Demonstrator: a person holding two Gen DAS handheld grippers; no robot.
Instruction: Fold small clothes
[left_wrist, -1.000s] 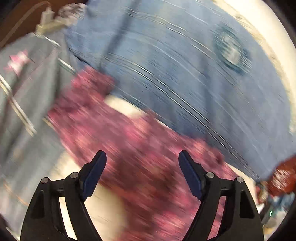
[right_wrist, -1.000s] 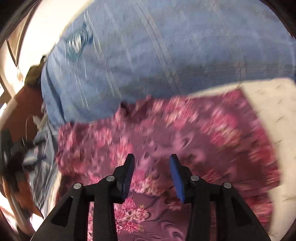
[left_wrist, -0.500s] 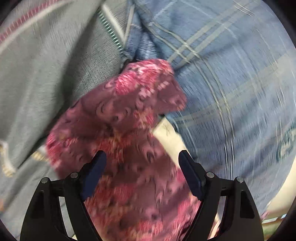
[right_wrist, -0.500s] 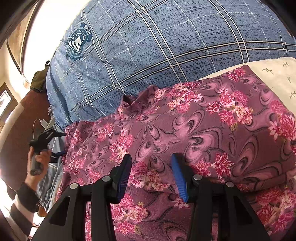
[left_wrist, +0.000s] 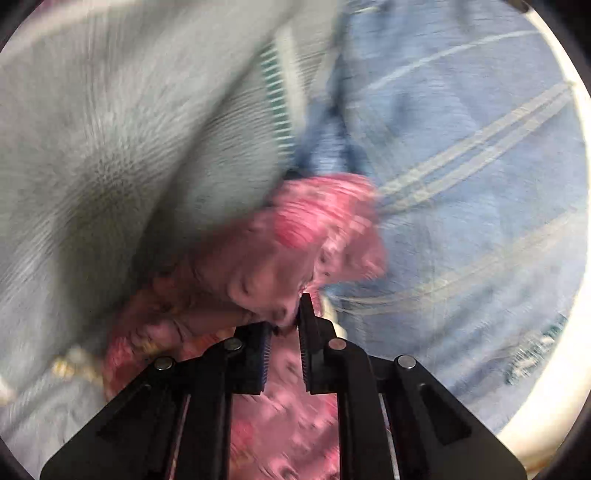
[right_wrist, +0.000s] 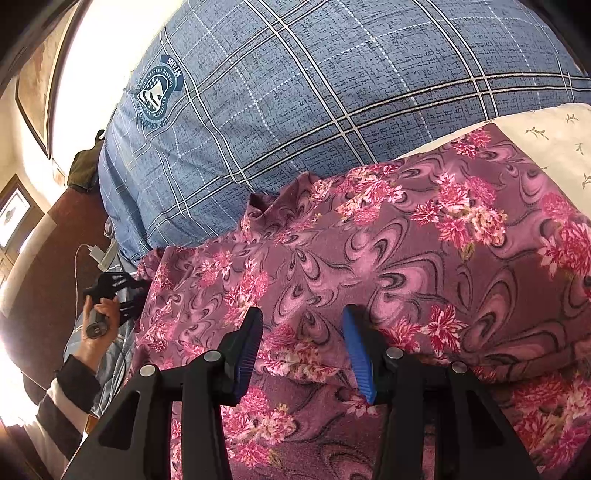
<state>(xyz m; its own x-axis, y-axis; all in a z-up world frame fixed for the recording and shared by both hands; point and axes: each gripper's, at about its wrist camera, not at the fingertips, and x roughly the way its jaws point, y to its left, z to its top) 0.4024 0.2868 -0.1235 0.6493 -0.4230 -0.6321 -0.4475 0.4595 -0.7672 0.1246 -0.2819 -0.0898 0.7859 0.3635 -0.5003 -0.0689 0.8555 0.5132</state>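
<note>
Left gripper clenched on floral cloth corner — right gripper released over its folded edge.

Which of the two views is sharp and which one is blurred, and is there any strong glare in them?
Left wrist view: heavy motion blur; the floral garment between the nearly closed left gripper is smeared. Right wrist view: sharp; the print and the checked blue fabric read clearly beyond the open right gripper, with blown-out glare at the upper left and fisheye bending at the edges.

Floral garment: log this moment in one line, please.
left gripper: shut on floral garment corner | right gripper: open over it | blue plaid pillow: behind
</note>
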